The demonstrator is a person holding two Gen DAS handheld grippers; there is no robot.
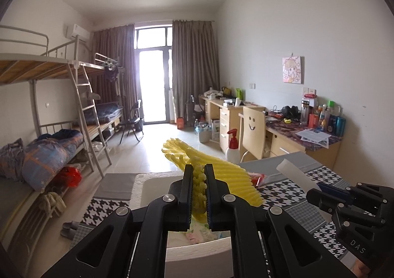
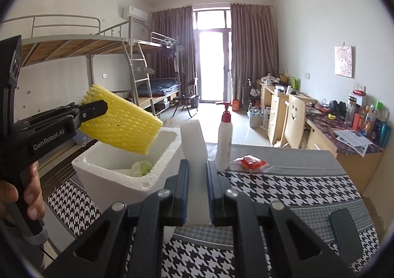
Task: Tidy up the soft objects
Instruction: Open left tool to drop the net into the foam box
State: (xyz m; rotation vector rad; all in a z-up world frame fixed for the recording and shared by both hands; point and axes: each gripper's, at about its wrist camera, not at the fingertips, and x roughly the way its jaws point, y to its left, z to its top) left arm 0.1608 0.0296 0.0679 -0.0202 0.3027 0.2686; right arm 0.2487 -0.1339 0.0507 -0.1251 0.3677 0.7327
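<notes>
The left hand-held gripper (image 2: 98,108) was clamped narrowly on a yellow foam fruit net (image 2: 123,121), a ribbed, perforated sleeve that looked springy and light. The net hung tilted just above the open white polystyrene box (image 2: 157,169), its long axis slanting down from the jaws toward the box's far rim, its lower corner over the opening. So the drop, I judged, needed little more than a short dip and a release; the left hand (image 2: 27,194) was clearly the nearer one to the box.

The right hand-held gripper (image 2: 198,177) pinched a white foam slab (image 2: 193,140), smooth-faced and rectangular, standing nearly upright between the pads, just right of the box and beside a white pump bottle (image 2: 224,140) with a red head. That slab would have to travel leftward, over the box wall.

Inside the box lay a pale greenish, crumpled soft thing (image 2: 141,168); I could not tell what. The box walls were grainy and crumbly at the edges. A red packet (image 2: 252,162) and a dark phone (image 2: 346,233) lay on the houndstooth-cloth tabletop (image 2: 283,189).
</notes>
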